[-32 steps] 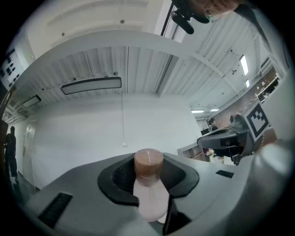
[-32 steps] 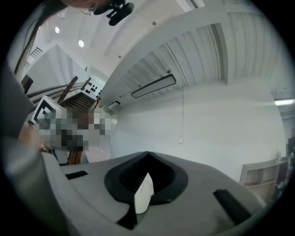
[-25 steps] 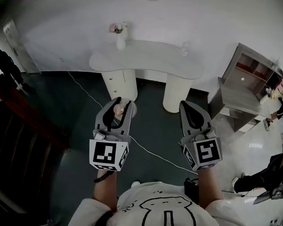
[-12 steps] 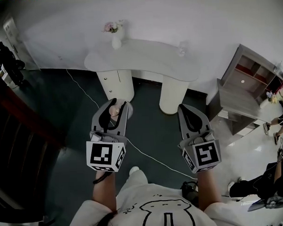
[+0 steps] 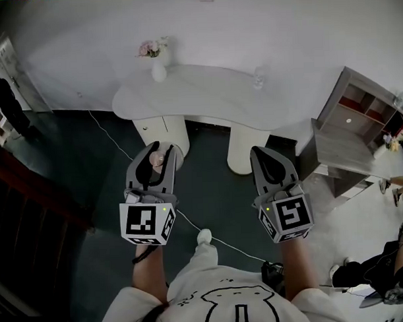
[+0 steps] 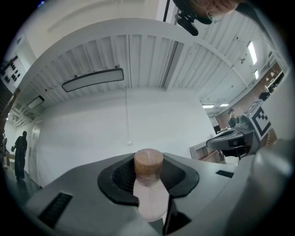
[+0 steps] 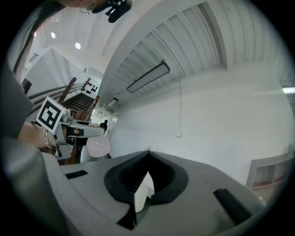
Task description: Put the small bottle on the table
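— Where's the small bottle (image 6: 150,196)?
— Pinched in the left gripper (image 5: 156,151), whose jaws are narrowly apart on its pale body, brown cap (image 6: 148,162) toward the tips. It is in the air, near side of the white table (image 5: 206,97).
— And the right gripper (image 5: 262,151)?
— Closed, empty, level on the right.

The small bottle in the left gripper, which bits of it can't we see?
- Lower body of the small bottle: left gripper view, covered by the gripper's jaws.
- Most of the bottle: head view, tucked inside the left gripper, and too small for any label.
- Clear thing on the table: head view, too small to name.
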### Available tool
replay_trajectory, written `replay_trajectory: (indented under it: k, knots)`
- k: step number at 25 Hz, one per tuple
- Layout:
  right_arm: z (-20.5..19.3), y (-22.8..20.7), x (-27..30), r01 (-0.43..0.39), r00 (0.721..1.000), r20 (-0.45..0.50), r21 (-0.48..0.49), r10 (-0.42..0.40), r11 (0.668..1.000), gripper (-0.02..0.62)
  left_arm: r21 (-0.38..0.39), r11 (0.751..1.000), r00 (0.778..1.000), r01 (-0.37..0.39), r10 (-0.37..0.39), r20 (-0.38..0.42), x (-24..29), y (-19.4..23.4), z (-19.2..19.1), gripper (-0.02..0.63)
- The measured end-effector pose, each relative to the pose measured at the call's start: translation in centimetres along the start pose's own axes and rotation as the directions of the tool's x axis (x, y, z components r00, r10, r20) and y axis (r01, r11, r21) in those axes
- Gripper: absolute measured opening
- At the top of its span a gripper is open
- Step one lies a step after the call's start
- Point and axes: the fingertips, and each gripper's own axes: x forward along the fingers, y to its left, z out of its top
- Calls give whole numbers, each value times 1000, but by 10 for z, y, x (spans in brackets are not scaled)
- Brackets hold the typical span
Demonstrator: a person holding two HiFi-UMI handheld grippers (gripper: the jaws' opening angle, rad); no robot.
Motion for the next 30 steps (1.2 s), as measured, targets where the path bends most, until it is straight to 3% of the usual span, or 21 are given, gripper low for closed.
replay_trajectory:
  k: [15,30]
  knots:
    - [-22,-69,237,39,999,-22,-1,-39,999,-8,-6,1000,1000,16,-16,13,211,137,-51,123]
    - [-59,-90,329,19,998,-63,-4,-19,1000,-8,-34,999,1000,5,-6,-21,288,188,-104,123]
